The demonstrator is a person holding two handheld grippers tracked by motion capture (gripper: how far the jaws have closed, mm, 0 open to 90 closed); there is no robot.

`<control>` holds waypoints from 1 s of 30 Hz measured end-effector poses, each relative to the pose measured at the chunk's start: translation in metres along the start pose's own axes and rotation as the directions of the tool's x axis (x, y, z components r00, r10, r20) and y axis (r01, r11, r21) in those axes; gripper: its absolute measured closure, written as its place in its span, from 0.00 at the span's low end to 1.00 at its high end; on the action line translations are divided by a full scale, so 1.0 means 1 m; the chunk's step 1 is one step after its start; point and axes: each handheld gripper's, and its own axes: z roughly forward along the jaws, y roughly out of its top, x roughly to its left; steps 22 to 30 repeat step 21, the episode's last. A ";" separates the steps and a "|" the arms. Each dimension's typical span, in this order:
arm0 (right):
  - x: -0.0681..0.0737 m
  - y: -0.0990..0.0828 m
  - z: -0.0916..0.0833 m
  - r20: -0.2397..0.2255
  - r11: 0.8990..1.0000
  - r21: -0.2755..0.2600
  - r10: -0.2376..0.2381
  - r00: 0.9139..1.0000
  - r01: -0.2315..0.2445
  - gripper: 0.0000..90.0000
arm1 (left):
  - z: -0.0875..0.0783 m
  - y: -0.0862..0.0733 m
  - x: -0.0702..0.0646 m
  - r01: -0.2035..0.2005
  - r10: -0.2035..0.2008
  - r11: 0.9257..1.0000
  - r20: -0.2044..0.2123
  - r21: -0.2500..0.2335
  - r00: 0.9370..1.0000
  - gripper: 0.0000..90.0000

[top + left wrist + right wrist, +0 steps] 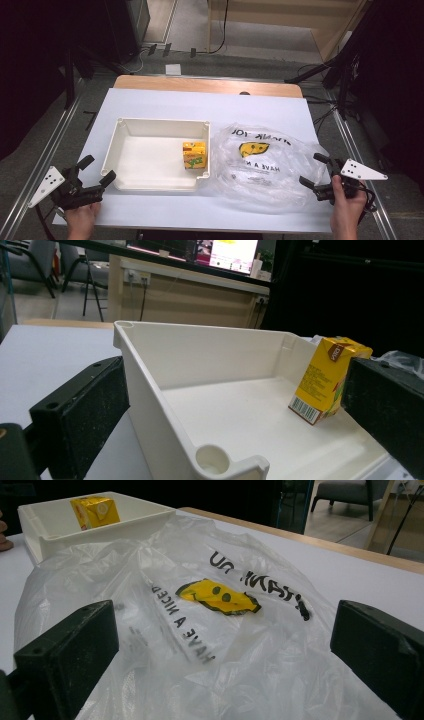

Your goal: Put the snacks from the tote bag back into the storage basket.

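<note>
A white tray sits on the table's white sheet. A yellow juice carton stands upright inside the tray, near its right wall. Just right of the tray lies a crumpled clear plastic bag with a yellow smiley print. The left gripper hovers at the tray's near-left corner, jaws spread, holding nothing. The right gripper rests at the bag's right edge, far from the tray, jaws spread wide and empty.
</note>
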 end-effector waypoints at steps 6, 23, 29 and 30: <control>-0.001 -0.001 -0.005 0.002 1.000 -0.030 -0.001 1.000 0.001 0.05 | 0.001 0.000 0.000 -0.005 0.005 1.000 -0.001 0.003 1.000 0.00; -0.003 -0.004 -0.002 -0.006 1.000 -0.010 0.004 1.000 -0.004 0.15 | 0.004 -0.001 -0.005 -0.042 0.043 0.999 -0.005 0.031 0.999 0.00; -0.003 -0.004 -0.002 -0.006 1.000 -0.010 0.004 1.000 -0.004 0.15 | 0.004 -0.001 -0.005 -0.042 0.043 0.999 -0.005 0.031 0.999 0.00; -0.003 -0.004 -0.002 -0.006 1.000 -0.010 0.004 1.000 -0.004 0.15 | 0.004 -0.001 -0.005 -0.042 0.043 0.999 -0.005 0.031 0.999 0.00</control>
